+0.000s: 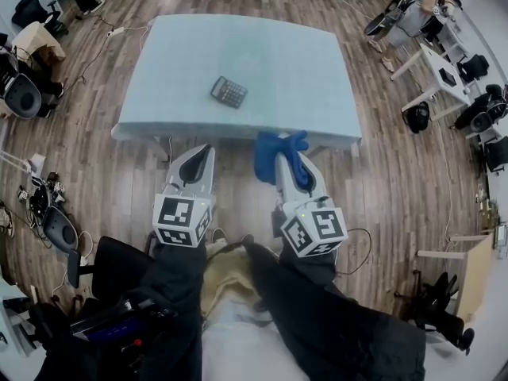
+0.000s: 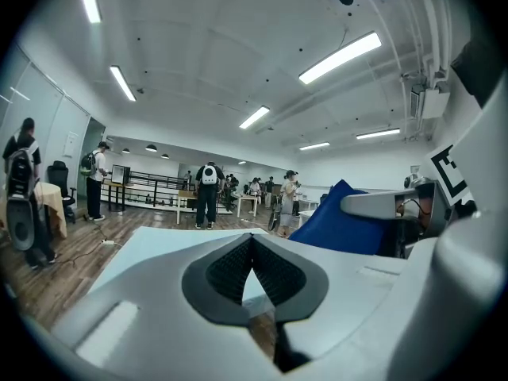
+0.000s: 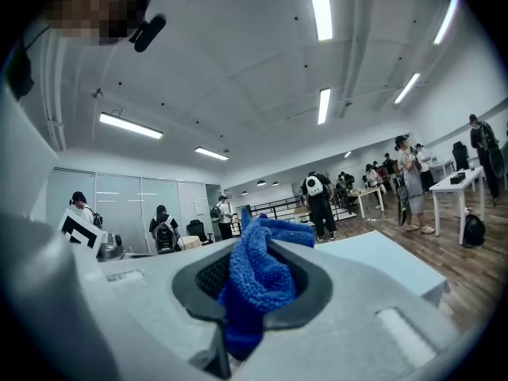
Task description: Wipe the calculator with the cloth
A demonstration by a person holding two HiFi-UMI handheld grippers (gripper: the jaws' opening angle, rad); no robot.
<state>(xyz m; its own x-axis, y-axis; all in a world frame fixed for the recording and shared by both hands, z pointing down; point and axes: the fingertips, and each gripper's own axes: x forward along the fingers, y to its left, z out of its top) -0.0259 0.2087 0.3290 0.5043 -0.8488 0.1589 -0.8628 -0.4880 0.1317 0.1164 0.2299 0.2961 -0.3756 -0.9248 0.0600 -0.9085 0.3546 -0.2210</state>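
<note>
Left gripper: my left gripper (image 1: 205, 151) is pressed together at the tips, its dark ribbed pads (image 2: 230, 268) meeting with nothing between them; its own view (image 2: 252, 240) shows only a sliver of pale table through the gap lower down.
Right gripper: my right gripper (image 1: 279, 151) pinches the blue cloth (image 1: 282, 151); in its own view (image 3: 255, 272) the cloth (image 3: 258, 280) fills the space between the pads and bunches up above them.
Cloth: a knobbly blue weave, its loose end spilling past the jaw tips; in the head view that end overlaps the table's near edge. The left gripper view catches it too, as a blue peak (image 2: 337, 221) just beside that gripper.
Calculator: the dark calculator (image 1: 228, 92) lies keys up on the table (image 1: 302, 62), askew to its edges, in the near half and a little left of centre, well apart from both grippers and untouched by the cloth.
Position: both grippers are held side by side at the table's near edge, the left one showing short of it over the wooden floor (image 1: 103, 157).
Marker cubes: one marker cube (image 1: 182, 221) rides behind the left jaws, another (image 1: 313, 230) behind the right.
Background: people (image 2: 208, 193) stand among desks across the room.
</note>
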